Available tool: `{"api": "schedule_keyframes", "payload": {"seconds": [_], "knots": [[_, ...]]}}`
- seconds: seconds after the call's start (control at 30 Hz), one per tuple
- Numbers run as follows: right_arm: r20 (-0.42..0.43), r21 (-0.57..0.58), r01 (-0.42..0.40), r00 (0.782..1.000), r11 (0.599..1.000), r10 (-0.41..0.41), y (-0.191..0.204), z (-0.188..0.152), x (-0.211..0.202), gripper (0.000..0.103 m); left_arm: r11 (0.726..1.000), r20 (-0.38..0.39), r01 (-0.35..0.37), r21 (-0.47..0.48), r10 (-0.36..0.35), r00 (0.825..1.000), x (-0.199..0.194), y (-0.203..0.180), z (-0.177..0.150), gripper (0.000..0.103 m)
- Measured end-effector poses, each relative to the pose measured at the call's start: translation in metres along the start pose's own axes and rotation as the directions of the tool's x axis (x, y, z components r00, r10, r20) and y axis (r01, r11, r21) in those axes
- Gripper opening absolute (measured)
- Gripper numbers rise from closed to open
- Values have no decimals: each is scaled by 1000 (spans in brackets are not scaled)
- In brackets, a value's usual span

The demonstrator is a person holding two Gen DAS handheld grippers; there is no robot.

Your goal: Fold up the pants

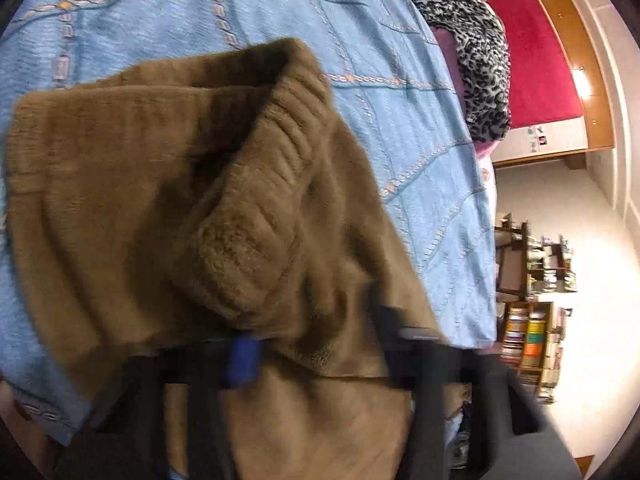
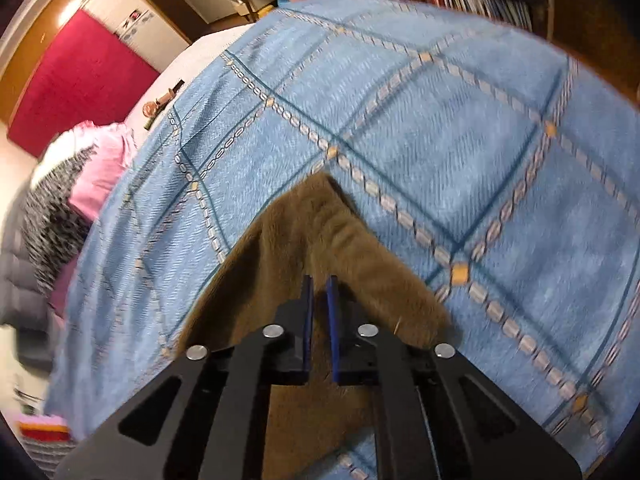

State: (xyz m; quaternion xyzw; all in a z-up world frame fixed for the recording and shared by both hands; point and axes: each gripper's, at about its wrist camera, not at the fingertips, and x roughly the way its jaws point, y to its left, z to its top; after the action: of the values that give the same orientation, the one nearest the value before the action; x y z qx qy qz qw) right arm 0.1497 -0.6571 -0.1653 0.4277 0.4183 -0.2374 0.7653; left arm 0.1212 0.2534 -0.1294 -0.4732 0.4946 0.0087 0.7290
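Pinching the brown fleece pants (image 2: pixel 320 248), the right gripper (image 2: pixel 319 284) has its two blue pads (image 2: pixel 307 320) almost together, with a raised fold of the fabric squeezed in the narrow gap between them. From this grip the cloth runs away to a pointed corner at the far side, and it spreads wider toward the near edge, under the black body of the gripper.

The left gripper (image 1: pixel 320 344) is blurred in its own view. One blue pad (image 1: pixel 242 360) shows against the pants (image 1: pixel 180 200), and the fabric passes over and between the dark fingers – the jaws stand close together and appear to clamp the cloth, though the far finger is too smeared to see well.

The pants lie on a bed, on a light blue bedspread (image 1: pixel 248 8) with a pattern of crossing lines. In the left view the ribbed waistband (image 1: pixel 280 128) is turned up and open toward the far side, and the long axis of the garment runs from the near edge to the far left – the lower part hangs over the near edge of the bed.
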Motion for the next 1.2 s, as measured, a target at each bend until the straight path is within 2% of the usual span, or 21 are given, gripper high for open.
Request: {"api": "schedule_keyframes", "payload": {"seconds": [0.07, 0.13, 0.17, 0.3, 0.4, 0.53, 0.77, 0.8, 0.83, 0.87, 0.93, 1.03, 1.2], "knots": [[4, -23, -12, 1000, 1000, 12, 4, -3, -5, 40, 999, 3, 25, 21, -25, 1000, -3, -9, -1, 12], [19, -52, -8, 1000, 999, 9, 10, -4, -10, 54, 998, 35, 33, 60, -35, 999, -18, -20, -1, 10], [27, -66, -8, 1000, 998, 9, 16, -3, -11, 56, 997, 50, 39, 68, -42, 998, -26, -23, -1, 10], [9, -34, -31, 999, 999, 32, 26, 5, -8, 56, 990, 81, 82, 118, -92, 992, -67, -35, 2, 9], [9, -29, -31, 999, 999, 31, 32, 12, -5, 56, 986, 80, 74, 148, -87, 993, -90, -34, -4, 9], [-11, -10, -27, 1000, 1000, 27, 35, 14, 2, 57, 985, 62, 59, 161, -69, 996, -103, -27, -14, 9], [-59, 6, 98, 994, 995, -97, 38, 35, 24, 57, 990, 67, 23, 137, -32, 997, -111, -4, -18, 9], [-67, 12, 109, 992, 994, -108, 36, 34, 26, 56, 991, 68, 28, 132, -37, 997, -113, -1, -18, 9], [-71, 17, 125, 990, 992, -123, 34, 33, 27, 45, 991, 69, 32, 129, -41, 997, -113, 1, -17, 9], [-67, 4, 154, 986, 988, -153, 33, 31, 26, 25, 991, 69, 36, 127, -45, 997, -113, 1, -16, 9], [-39, -41, 178, 983, 983, -179, 31, 26, 18, 12, 990, 67, 39, 136, -49, 997, -111, -1, -11, 9], [14, -83, 179, 984, 980, -178, 27, 21, -5, 8, 984, 64, 63, 165, -75, 995, -108, -11, 3, 9], [90, -105, 120, 990, 987, -111, 6, 10, -77, 7, 967, 49, 103, 233, -117, 992, -102, -39, 32, 9]]}}
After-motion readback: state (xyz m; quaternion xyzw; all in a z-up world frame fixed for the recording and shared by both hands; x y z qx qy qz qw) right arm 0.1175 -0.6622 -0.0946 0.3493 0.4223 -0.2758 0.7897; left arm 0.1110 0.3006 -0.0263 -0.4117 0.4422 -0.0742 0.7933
